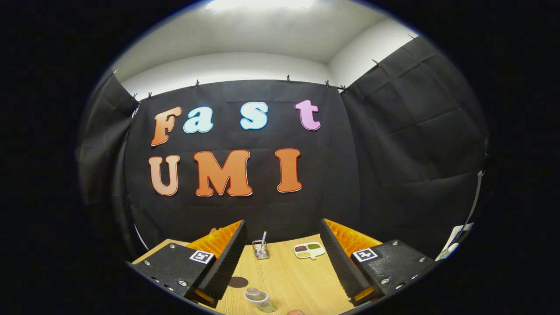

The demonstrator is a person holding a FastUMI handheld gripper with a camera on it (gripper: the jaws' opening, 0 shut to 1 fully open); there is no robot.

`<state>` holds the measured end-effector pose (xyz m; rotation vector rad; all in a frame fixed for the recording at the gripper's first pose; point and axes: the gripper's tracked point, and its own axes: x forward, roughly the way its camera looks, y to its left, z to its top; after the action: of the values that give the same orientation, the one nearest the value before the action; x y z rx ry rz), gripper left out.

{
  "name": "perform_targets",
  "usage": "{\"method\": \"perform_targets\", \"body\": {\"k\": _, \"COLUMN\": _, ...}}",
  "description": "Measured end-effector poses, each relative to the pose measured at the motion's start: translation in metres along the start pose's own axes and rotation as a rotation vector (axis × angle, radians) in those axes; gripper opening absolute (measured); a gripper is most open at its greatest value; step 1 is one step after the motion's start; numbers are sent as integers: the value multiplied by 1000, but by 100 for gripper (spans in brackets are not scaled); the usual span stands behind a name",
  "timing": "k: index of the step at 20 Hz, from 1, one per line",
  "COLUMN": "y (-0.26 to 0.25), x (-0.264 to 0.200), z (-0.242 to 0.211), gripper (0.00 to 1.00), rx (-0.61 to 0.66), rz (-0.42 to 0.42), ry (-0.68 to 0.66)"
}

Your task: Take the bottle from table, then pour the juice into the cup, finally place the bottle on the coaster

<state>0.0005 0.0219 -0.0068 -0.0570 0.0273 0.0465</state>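
Note:
My gripper (283,224) is open, its two fingers spread wide above a light wooden table (302,280), with nothing held. Between the fingers, close to their base, is a small bottle (259,299) with a clear cap and a pale label. A dark round coaster (238,282) lies on the table just left of the bottle, beside the left finger (227,258). Farther along the table, between the fingertips, stands a small cup (261,250) with a straw in it.
A small white dish (309,250) with divided compartments of dark and green bits sits to the right of the cup near the table's far edge. Black cloth walls close the booth behind and to the right. A small rounded thing (296,312) peeks in right of the bottle.

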Motion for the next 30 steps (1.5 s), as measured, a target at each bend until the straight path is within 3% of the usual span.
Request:
{"method": "perform_targets", "body": {"k": 9, "y": 50, "x": 8, "z": -45, "gripper": 99, "rx": -47, "rz": 104, "ry": 84}}
{"method": "perform_targets", "body": {"k": 20, "y": 70, "x": 6, "z": -198, "gripper": 100, "rx": -195, "rz": 161, "ry": 360}}
{"method": "perform_targets", "body": {"k": 30, "y": 59, "x": -7, "z": -286, "gripper": 100, "rx": -203, "rz": 167, "ry": 563}}
